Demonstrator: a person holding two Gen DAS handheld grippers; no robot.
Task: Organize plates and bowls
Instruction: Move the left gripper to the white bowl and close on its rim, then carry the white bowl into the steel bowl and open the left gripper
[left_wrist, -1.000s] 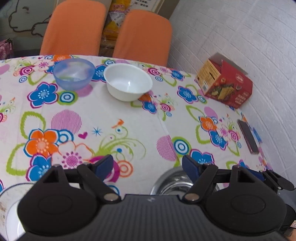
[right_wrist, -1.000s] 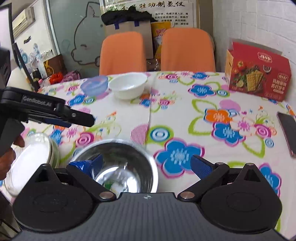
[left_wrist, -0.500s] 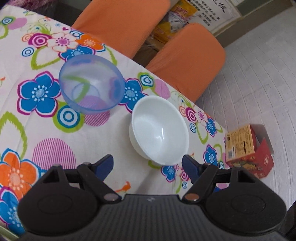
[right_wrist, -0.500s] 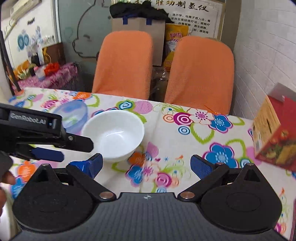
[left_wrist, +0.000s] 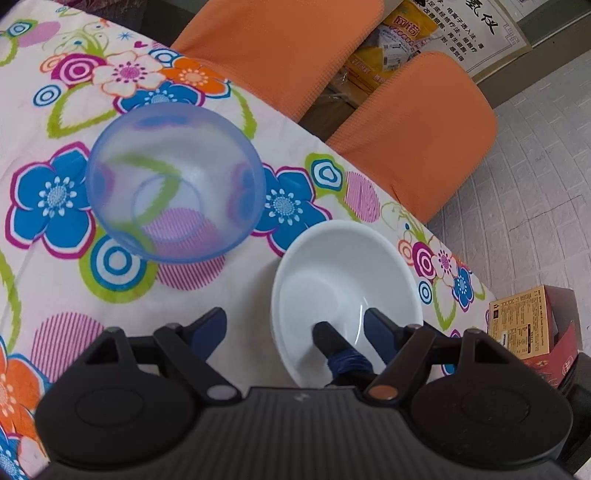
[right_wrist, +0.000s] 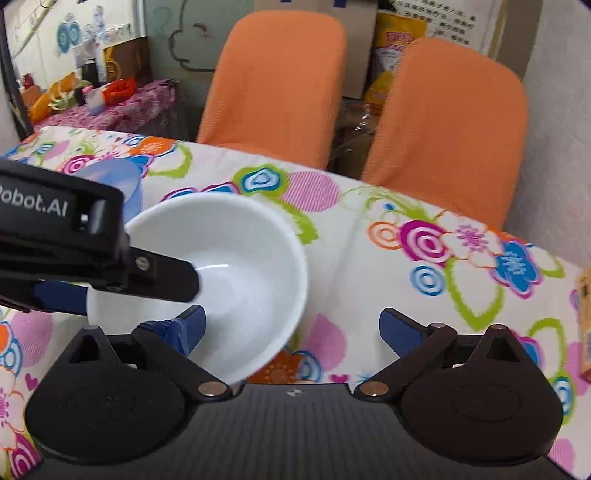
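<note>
A white bowl (left_wrist: 347, 280) stands on the flowered tablecloth (left_wrist: 236, 291), with a translucent blue bowl (left_wrist: 175, 181) to its left. My left gripper (left_wrist: 295, 326) is open and straddles the white bowl's near-left rim, right finger inside, left finger outside. In the right wrist view the white bowl (right_wrist: 243, 258) sits low and left. My right gripper (right_wrist: 293, 326) is open across its right rim, left finger inside the bowl. The left gripper's finger (right_wrist: 177, 280) reaches into the bowl from the left. The blue bowl (right_wrist: 125, 181) is mostly hidden behind it.
Two orange chairs (right_wrist: 277, 85) (right_wrist: 450, 122) stand right behind the table's far edge. A red cracker box (left_wrist: 528, 325) lies on the table to the right. A cluttered side table (right_wrist: 99, 103) is at the back left.
Both grippers have moved forward over the table to the white bowl, and one finger of each is now inside it. The steel bowl and glass dish have dropped out of view.
</note>
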